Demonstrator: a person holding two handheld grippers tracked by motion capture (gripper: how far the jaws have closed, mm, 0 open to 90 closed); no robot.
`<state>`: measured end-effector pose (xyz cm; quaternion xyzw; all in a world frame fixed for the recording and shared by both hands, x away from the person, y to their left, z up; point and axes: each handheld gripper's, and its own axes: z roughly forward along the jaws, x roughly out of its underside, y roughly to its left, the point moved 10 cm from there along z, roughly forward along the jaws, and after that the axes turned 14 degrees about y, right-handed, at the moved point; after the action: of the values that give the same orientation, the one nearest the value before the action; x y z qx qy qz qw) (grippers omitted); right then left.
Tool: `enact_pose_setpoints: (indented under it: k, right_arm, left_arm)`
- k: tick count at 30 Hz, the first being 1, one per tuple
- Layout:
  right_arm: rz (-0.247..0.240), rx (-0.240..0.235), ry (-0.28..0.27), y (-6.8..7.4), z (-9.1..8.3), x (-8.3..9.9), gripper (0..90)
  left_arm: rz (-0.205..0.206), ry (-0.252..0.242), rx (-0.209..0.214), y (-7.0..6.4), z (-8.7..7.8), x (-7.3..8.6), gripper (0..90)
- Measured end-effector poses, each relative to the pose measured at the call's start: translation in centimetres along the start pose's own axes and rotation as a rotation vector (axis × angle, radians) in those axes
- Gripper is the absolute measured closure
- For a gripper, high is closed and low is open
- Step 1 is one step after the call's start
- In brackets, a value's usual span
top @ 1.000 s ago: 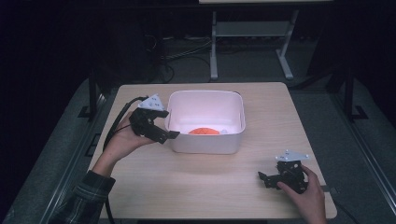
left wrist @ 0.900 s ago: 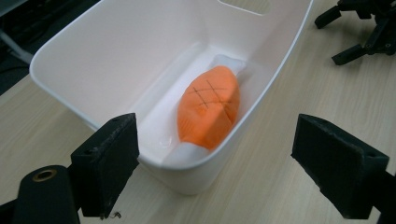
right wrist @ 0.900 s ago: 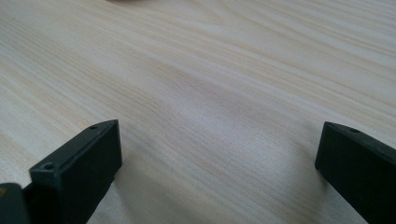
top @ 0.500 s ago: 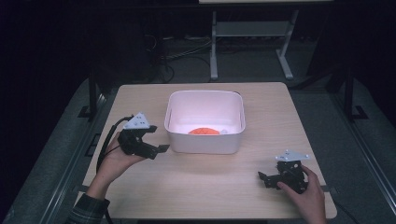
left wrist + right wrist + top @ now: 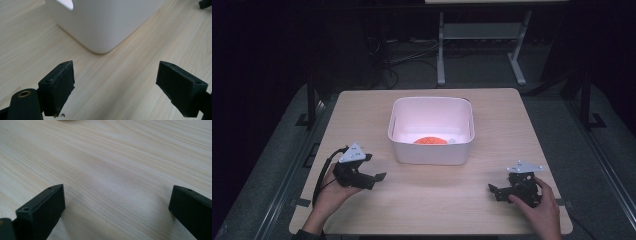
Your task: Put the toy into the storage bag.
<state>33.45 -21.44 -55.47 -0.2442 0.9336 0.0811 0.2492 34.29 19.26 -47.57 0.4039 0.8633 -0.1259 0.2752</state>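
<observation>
Flat round orange object (image 5: 430, 141) lies on the floor of the white, round-cornered plastic tub (image 5: 432, 152), near its front wall; a small pale item sits just beside it, too small to identify. The tub stands near the middle of the light wood-grain tabletop (image 5: 432, 205), somewhat toward the far edge. Judged from this layout, the placing looks done: the orange piece is in the tub, nothing is held, nothing else lies on the tabletop, both hands sit back toward the near edge.

Left gripper (image 5: 374, 176), black with a grey three-cornered plate, is near the near-left corner, jaws spread wide, empty; in the left gripper view the matte black pads (image 5: 60, 87) point at the tub's smooth rounded corner (image 5: 105, 25), well apart from it. Right gripper (image 5: 494, 190) is near the near-right corner, released too, jaws wide over bare wood (image 5: 112, 170). Tub walls are glossy; the wood is matte and streaked.
</observation>
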Motion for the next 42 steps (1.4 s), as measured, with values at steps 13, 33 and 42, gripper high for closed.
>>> enact_pose_setpoints:
  k: [13,33,42]
  right_arm:
    - [0.0,0.0,0.0,0.0,0.0,0.0,0.0]
    - [0.0,0.0,0.0,0.0,0.0,0.0,0.0]
    - [0.001,-0.001,0.0,0.0,0.0,0.0,0.0]
  left_arm:
    - [-0.061,0.038,-0.037,0.0,1.5,4.1,14.2]
    - [-0.11,0.069,-0.078,-0.3,3.4,7.0,13.1]
    - [-0.111,0.055,-0.08,-0.3,3.4,7.1,12.9]
